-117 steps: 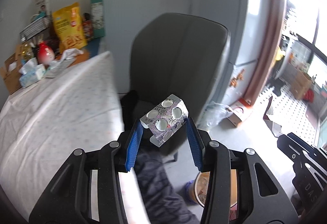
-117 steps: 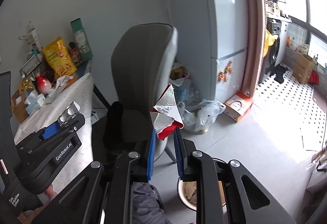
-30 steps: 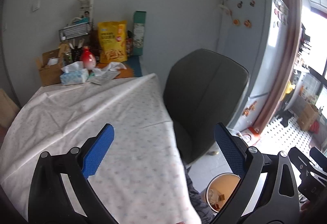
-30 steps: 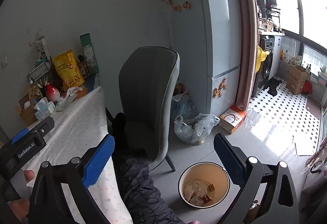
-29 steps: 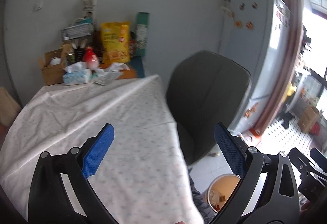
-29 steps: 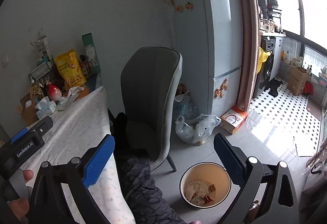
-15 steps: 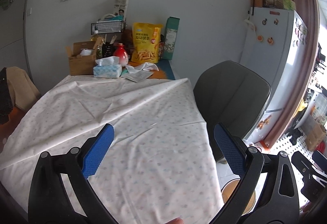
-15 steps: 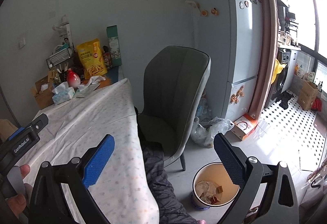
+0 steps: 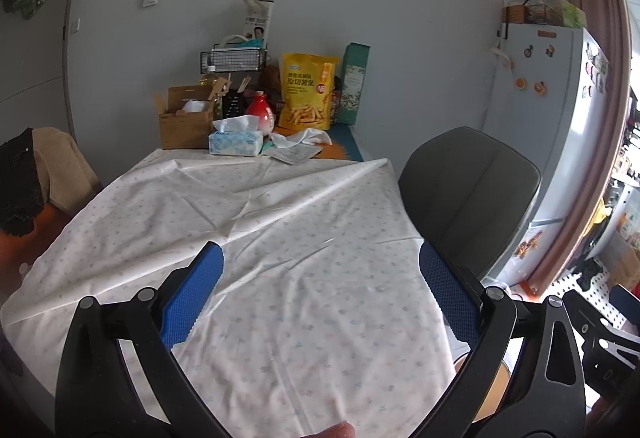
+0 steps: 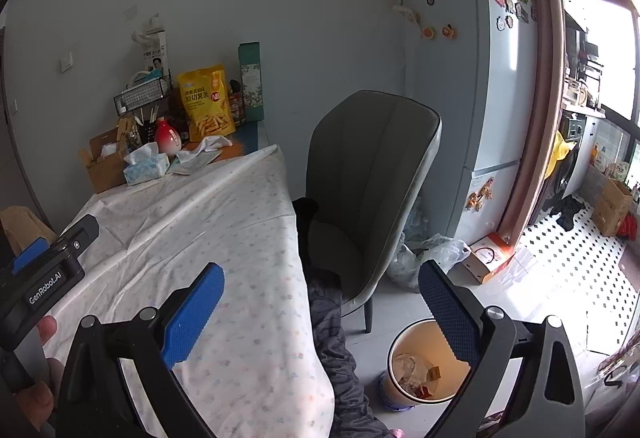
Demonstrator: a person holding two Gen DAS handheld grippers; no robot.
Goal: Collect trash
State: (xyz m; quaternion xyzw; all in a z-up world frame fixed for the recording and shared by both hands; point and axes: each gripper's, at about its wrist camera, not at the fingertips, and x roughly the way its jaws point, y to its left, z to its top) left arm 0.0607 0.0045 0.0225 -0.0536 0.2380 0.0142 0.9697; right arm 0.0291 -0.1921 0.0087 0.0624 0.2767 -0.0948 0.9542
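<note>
Plainly, both tools are empty: the left hand-held gripper (image 9: 320, 290) hangs over the cloth-covered worktop (image 9: 280, 238) with its blue pads spread wide and nothing between them; the right hand-held gripper (image 10: 320, 302) is just as widely spread, reaching past the worktop's edge toward the floor. The trash bin (image 10: 404, 338) stands on the floor below that edge, just beside the foot of the grey chair (image 10: 372, 174), and scraps lie inside it; the cloth nearest the grippers shows no loose rubbish.

Judging from that, whatever is left to collect sits at the far end of the worktop, where a crumpled white tissue (image 9: 302, 138) and a flat paper wrapper (image 9: 294, 154) lie just beside the tissue box (image 9: 236, 142); the red bottle (image 9: 260, 116), the yellow snack bag (image 9: 308, 96) and the wooden box (image 9: 186, 118) crowd close behind them. The chief risk is a reach into that cluster with fingers so wide: a pad could catch the bottle and topple it, or close on the tissue box instead of the scrap. A flat wrapper on loose cloth may also slide, or the pads may pinch a fold of the cloth and drag it; whether the wrapper is rubbish at all I cannot tell.
</note>
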